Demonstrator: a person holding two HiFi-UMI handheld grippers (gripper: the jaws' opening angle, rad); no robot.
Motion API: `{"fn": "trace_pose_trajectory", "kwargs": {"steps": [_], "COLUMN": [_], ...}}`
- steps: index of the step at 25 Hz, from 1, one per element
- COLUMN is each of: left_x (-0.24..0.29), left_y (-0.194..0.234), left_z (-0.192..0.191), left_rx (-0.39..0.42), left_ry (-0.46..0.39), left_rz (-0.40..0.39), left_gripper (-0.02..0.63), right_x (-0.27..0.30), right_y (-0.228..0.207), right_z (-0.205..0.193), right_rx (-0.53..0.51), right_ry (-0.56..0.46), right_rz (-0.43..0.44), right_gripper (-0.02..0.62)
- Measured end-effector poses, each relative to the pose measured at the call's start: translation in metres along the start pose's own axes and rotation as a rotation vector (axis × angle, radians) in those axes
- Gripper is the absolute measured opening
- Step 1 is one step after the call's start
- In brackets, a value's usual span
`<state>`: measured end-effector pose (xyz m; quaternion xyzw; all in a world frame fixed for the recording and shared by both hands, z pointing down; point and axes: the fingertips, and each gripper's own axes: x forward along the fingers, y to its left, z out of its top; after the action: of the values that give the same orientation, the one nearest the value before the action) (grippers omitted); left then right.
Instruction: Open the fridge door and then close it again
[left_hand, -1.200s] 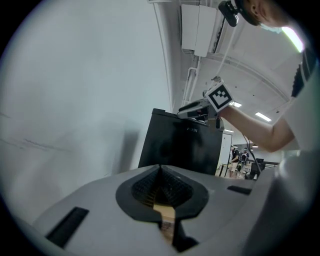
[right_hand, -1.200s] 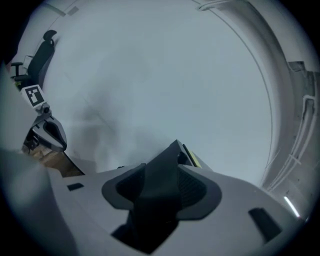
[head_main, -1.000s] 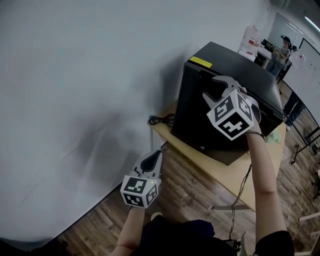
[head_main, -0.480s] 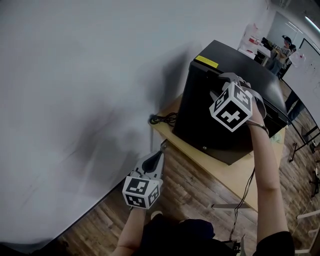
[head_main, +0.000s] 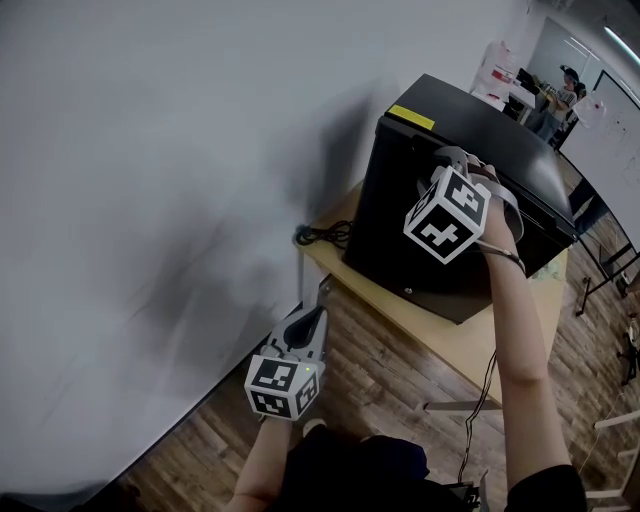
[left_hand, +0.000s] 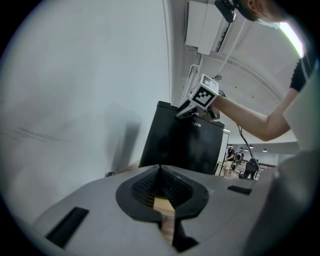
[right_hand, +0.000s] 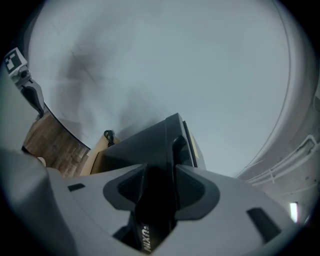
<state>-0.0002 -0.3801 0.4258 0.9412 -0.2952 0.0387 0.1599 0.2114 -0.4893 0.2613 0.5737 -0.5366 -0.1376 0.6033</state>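
Observation:
A black mini fridge (head_main: 480, 150) stands on a wooden table (head_main: 450, 340), its door (head_main: 400, 240) closed. My right gripper (head_main: 432, 170) is at the door's top front edge. In the right gripper view its jaws have just been closing, and the right gripper (right_hand: 159, 172) straddles the door's upper edge (right_hand: 165, 145), which fills the gap between the pads. My left gripper (head_main: 316, 314) hangs low over the floor, left of the table, shut on nothing. From the left gripper view, the left gripper (left_hand: 160, 170) faces the fridge (left_hand: 180, 147) and the right gripper (left_hand: 184, 112) at the fridge's top.
A white wall (head_main: 150, 150) runs along the left and behind the fridge. A black cord (head_main: 320, 238) lies on the table's left corner. A yellow label (head_main: 412, 117) marks the fridge top. Wood floor (head_main: 380, 390) lies below; people (head_main: 560, 85) stand far back.
The right gripper has shifted slightly left and down onto the door's top edge, tilting further downward. The left gripper has stayed in place.

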Motion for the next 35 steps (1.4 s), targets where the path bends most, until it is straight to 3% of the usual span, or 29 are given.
{"fn": "trace_pose_trajectory", "kwargs": {"steps": [17, 35], "left_x": [-0.009, -0.005], "left_y": [-0.001, 0.000], "left_z": [-0.027, -0.033], "left_rx": [0.005, 0.003], "left_ry": [0.056, 0.053], "left_rz": [-0.010, 0.004], "left_gripper": [0.006, 0.006], "right_x": [-0.004, -0.002], "right_y": [0.000, 0.001], "right_z": [0.001, 0.000], "right_rx": [0.014, -0.016], "right_ry": [-0.009, -0.038], "right_rz": [-0.052, -0.090], "right_gripper": [0.152, 0.158]}}
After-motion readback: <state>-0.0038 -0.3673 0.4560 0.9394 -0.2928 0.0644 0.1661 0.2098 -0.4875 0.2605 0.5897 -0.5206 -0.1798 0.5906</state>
